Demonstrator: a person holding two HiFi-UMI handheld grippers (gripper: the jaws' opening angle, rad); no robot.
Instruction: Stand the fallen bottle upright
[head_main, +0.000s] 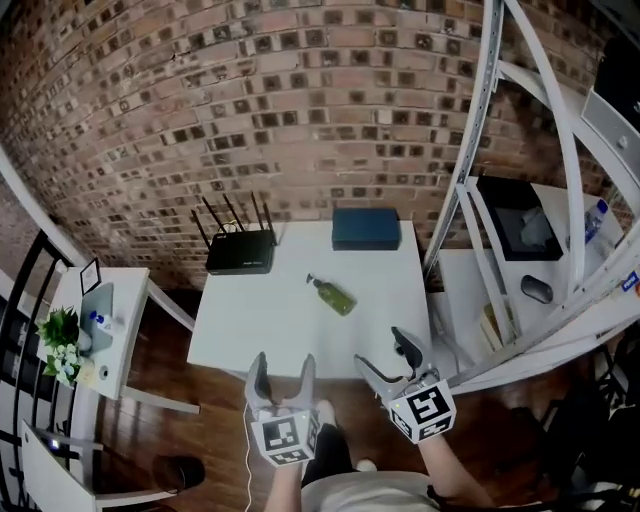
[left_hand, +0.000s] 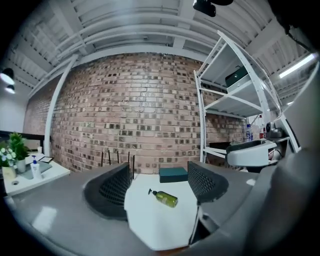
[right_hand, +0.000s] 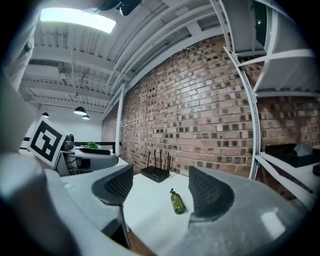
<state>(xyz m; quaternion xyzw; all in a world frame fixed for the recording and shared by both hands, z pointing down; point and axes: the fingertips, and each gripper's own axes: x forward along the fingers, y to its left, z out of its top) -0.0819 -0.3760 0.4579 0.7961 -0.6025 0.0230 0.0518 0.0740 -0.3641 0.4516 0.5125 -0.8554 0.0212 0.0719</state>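
Lying on its side on the white table (head_main: 250, 330), well ahead of the wide-open, empty left hand-held gripper (head_main: 283, 365) and right hand-held gripper (head_main: 382, 350), the olive-green plastic pump bottle (head_main: 333, 296) may roll away if nudged off-centre.

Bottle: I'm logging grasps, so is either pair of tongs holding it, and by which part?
Nothing is held: left tongs and right tongs are open; the bottle lies on the table, apart from both.
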